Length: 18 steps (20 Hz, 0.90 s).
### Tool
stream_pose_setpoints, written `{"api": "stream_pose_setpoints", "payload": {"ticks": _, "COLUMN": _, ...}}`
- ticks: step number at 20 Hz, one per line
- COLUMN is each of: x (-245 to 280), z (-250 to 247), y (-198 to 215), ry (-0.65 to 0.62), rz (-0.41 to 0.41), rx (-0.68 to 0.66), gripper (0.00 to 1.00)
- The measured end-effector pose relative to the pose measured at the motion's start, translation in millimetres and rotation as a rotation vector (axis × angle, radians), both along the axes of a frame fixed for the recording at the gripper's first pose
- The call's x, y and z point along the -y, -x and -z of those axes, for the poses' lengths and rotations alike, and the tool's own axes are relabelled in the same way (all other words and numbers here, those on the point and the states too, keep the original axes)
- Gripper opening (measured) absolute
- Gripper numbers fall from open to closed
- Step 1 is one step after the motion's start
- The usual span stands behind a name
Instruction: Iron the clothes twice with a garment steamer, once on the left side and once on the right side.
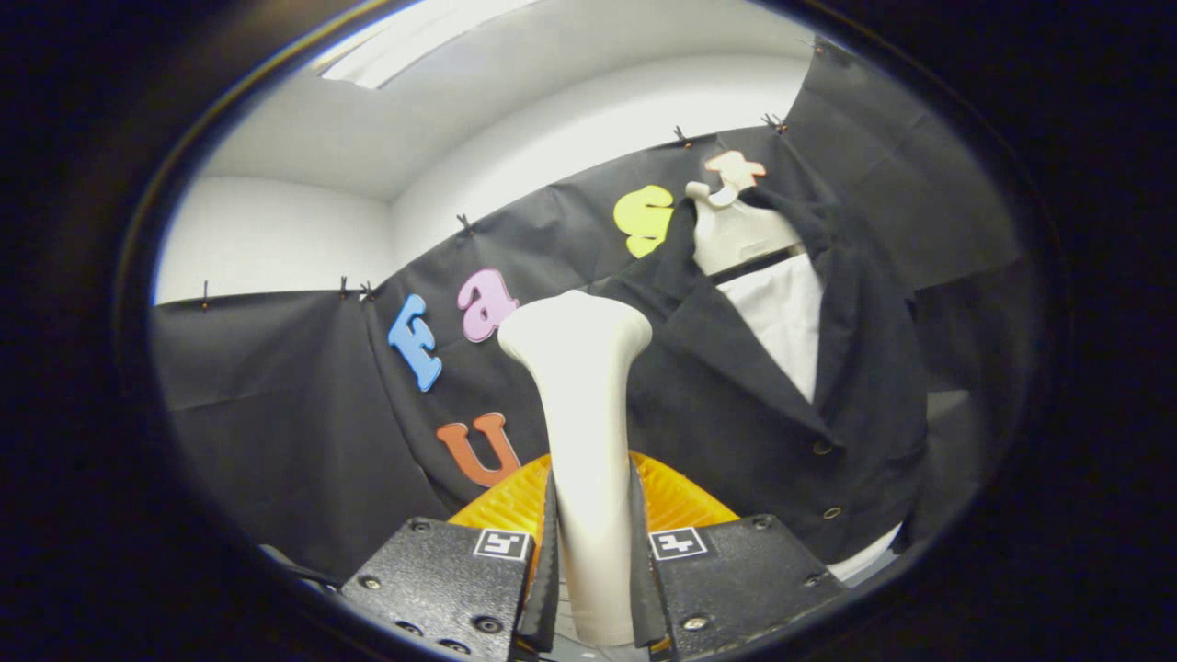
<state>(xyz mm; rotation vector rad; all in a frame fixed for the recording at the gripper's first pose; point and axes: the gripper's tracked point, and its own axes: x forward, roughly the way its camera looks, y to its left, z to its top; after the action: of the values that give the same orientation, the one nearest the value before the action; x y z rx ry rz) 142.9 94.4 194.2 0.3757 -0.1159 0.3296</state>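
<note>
You are clamping the garment steamer [587, 432] by its handle, jaws closed on both sides, head upright (so it can face the cloth). The black jacket [736, 386] is hanging on a mannequin [736, 234] just beyond, apparently untouched.

No desk shows; a white dress form [736, 234] at two o'clock of the steamer [584, 386] carries the dark jacket [736, 395] over a white shirt [782, 322]. The tool [593, 552] carries the steamer, both fingers pressed to its handle.
</note>
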Motion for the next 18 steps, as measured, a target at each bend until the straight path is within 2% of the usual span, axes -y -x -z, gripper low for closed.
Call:
{"api": "stream_pose_setpoints", "payload": {"ticks": 4, "x": 39, "z": -19, "y": -4, "ry": -0.018, "rz": 0.069, "rx": 0.026, "gripper": 0.34}}
{"api": "stream_pose_setpoints", "payload": {"ticks": 9, "x": 56, "z": -25, "y": -40, "ry": 0.008, "rz": 0.118, "rx": -0.005, "gripper": 0.34}}
{"api": "stream_pose_setpoints", "payload": {"ticks": 18, "x": 53, "z": 25, "y": -60, "ry": 0.128, "rz": 0.176, "rx": -0.059, "gripper": 0.34}}
